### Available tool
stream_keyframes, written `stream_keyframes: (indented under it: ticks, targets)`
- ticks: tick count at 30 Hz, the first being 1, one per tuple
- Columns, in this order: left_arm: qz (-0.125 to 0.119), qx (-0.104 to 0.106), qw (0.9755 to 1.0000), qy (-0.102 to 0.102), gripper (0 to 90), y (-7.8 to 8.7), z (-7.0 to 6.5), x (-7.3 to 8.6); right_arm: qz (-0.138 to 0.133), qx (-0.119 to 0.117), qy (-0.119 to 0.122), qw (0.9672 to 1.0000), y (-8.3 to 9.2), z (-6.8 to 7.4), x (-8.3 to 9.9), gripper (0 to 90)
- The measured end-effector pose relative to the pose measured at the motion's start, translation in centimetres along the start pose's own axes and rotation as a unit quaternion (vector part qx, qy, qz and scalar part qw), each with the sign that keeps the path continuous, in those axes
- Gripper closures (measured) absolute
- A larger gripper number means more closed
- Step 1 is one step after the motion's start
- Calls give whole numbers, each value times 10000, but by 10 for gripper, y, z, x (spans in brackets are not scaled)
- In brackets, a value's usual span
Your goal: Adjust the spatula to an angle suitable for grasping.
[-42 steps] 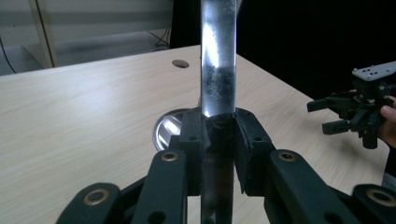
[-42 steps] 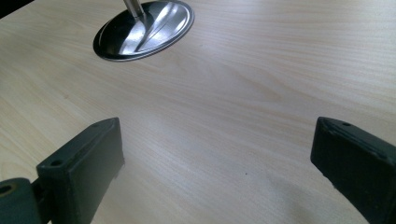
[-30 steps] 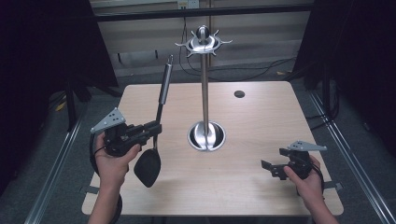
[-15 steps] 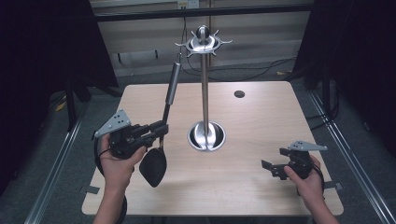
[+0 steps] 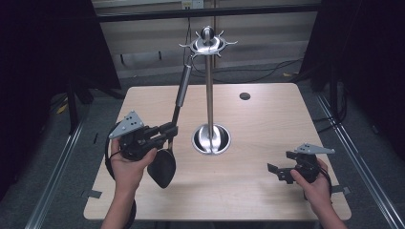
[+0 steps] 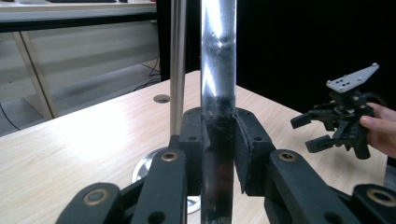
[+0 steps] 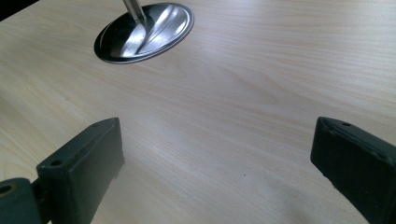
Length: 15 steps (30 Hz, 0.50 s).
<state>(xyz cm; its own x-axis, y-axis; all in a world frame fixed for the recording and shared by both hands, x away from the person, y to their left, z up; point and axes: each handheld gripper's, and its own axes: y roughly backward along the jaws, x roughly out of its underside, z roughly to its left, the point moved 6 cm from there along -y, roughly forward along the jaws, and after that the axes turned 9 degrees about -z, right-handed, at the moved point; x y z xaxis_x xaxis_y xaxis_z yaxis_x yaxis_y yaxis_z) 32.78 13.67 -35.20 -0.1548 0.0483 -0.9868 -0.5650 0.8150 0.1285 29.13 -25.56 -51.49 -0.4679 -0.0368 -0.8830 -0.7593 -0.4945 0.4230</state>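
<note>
Just now my left claw (image 5: 168,130), clenched on the ladle (image 5: 162,167), had swung its handle up until the tip reached a hook at the rack (image 5: 208,95)'s crown, at eleven o'clock from the base, so hanging looked close. Meanwhile my right claw (image 5: 279,172) rested released at four o'clock, and the pole stood close beside the handle.

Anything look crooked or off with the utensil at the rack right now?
The utensil in the left gripper leans, handle top by the stand's hooks, black head hanging off the table. That fits hanging; nothing spilled or damaged.
</note>
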Motion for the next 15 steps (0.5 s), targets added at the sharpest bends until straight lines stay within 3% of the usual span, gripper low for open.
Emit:
stream_keyframes:
  ticks: [7,8,15]
  targets:
    - [102,-130,9999,-46,751,-4,2,2,9,-4,-6,10000,0,1,0,22]
    - [58,-58,10000,-17,751,-6,2,2,9,-5,2,10000,0,1,0,22]
    - [97,-120,9999,3,750,-11,3,6,5,3,11,10000,0,1,0,22]
